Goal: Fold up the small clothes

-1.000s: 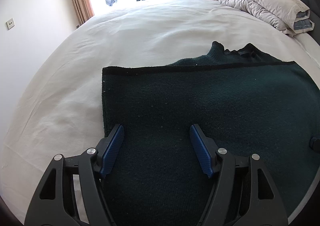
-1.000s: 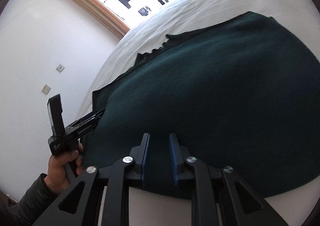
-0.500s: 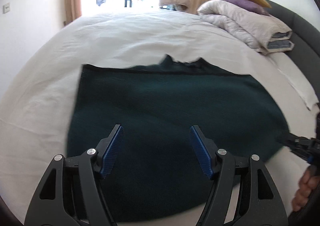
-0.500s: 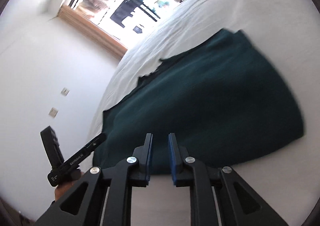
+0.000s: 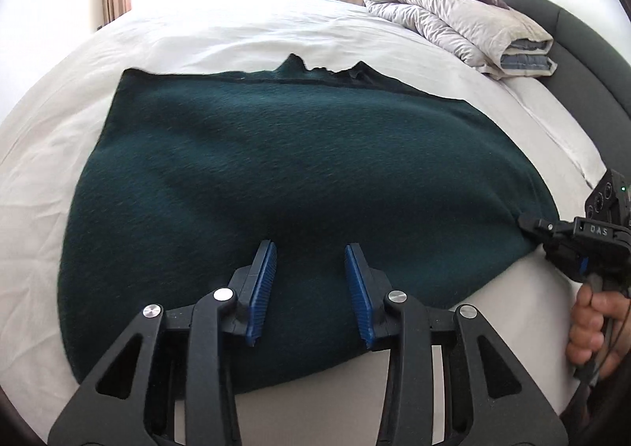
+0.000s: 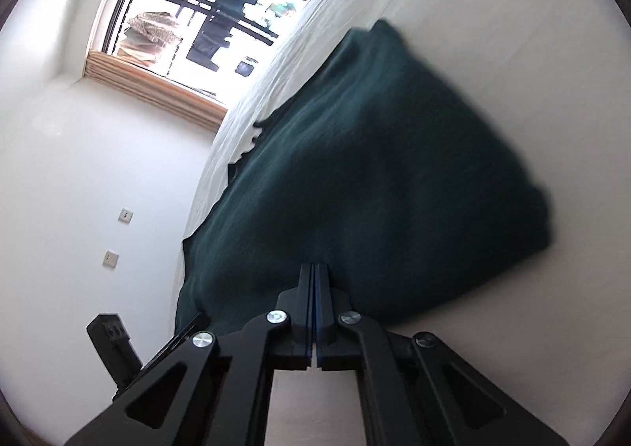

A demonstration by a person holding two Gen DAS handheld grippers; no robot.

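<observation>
A dark green knit garment [image 5: 299, 170] lies folded flat on the white bed sheet [image 5: 236, 32]. It also shows in the right wrist view [image 6: 394, 170]. My left gripper [image 5: 311, 256] is open, its blue pads over the garment's near edge, holding nothing. My right gripper [image 6: 314, 276] has its pads pressed together at the garment's edge; I cannot tell whether cloth is pinched between them. The right gripper also shows in the left wrist view [image 5: 528, 223] at the garment's right corner.
A folded grey duvet [image 5: 453, 24] with purple and yellow pillows lies at the far right of the bed. A dark headboard [image 5: 583, 51] runs along the right. A window [image 6: 205, 12] and a white wall with switches [image 6: 118, 237] are beyond the bed.
The left gripper's jaws have narrowed and it has shifted right along the near edge. The right gripper's jaws have closed fully and it has tilted at the garment's right edge.
</observation>
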